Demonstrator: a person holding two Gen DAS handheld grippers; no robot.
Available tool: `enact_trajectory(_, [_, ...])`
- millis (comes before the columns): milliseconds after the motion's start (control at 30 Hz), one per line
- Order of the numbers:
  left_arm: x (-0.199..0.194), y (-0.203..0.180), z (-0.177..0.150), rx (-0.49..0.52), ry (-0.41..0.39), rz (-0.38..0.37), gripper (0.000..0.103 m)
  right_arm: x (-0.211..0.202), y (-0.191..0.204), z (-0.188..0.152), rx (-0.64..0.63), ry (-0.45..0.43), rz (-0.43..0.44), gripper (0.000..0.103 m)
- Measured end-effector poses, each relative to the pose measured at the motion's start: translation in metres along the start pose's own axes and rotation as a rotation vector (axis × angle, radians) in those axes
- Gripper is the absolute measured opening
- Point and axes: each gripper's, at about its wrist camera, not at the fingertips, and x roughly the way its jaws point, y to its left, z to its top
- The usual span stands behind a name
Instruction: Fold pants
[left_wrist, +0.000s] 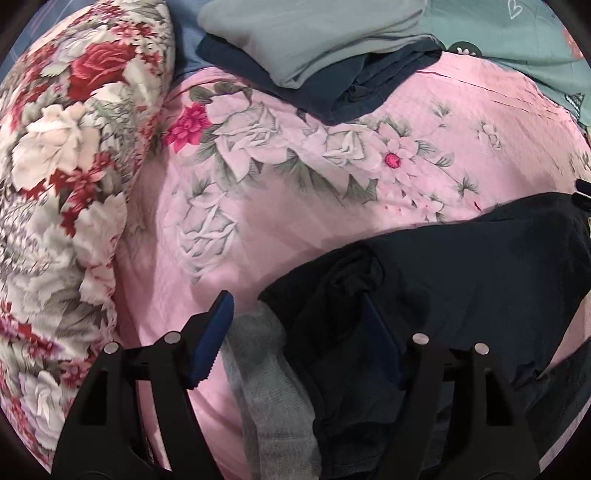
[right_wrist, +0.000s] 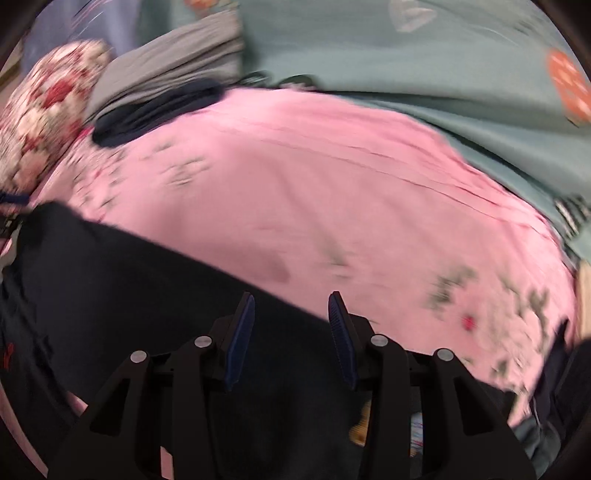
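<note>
Dark navy pants (left_wrist: 461, 280) lie on the pink floral bedsheet (left_wrist: 295, 206), with a grey waistband or lining (left_wrist: 269, 391) showing at their left end. My left gripper (left_wrist: 295, 299) is open; its left finger is over the sheet and its right finger rests on the bunched dark cloth. In the right wrist view, which is blurred, the pants (right_wrist: 129, 288) fill the lower left. My right gripper (right_wrist: 291, 299) is open just above the pants' far edge, holding nothing.
A red and white floral pillow (left_wrist: 62, 177) lies to the left. A stack of folded clothes, grey on dark blue (left_wrist: 314, 48), sits at the back. A teal blanket (right_wrist: 424, 74) lies at the back right.
</note>
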Motion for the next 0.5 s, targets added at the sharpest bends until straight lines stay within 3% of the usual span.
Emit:
enact_trajectory(67, [0.001,-0.003,0.001,0.030,0.006,-0.040,0.064,0.007,0.007,0.005,-0.026,0.015,0.033,0.043])
enact_trajectory(133, [0.006,-0.012,0.001,0.086,0.025,-0.079,0.031,0.013,0.016,0.008,-0.069,0.033,0.069,0.043])
enact_trajectory(267, [0.011,-0.030,-0.003,0.209,0.021,-0.034,0.028,0.023,0.030,0.017,-0.145,0.060,0.086,0.043])
enact_trajectory(500, [0.011,-0.027,-0.004,0.204,0.016,-0.049,0.022,0.032,0.049,0.029,-0.244,0.094,0.123,0.042])
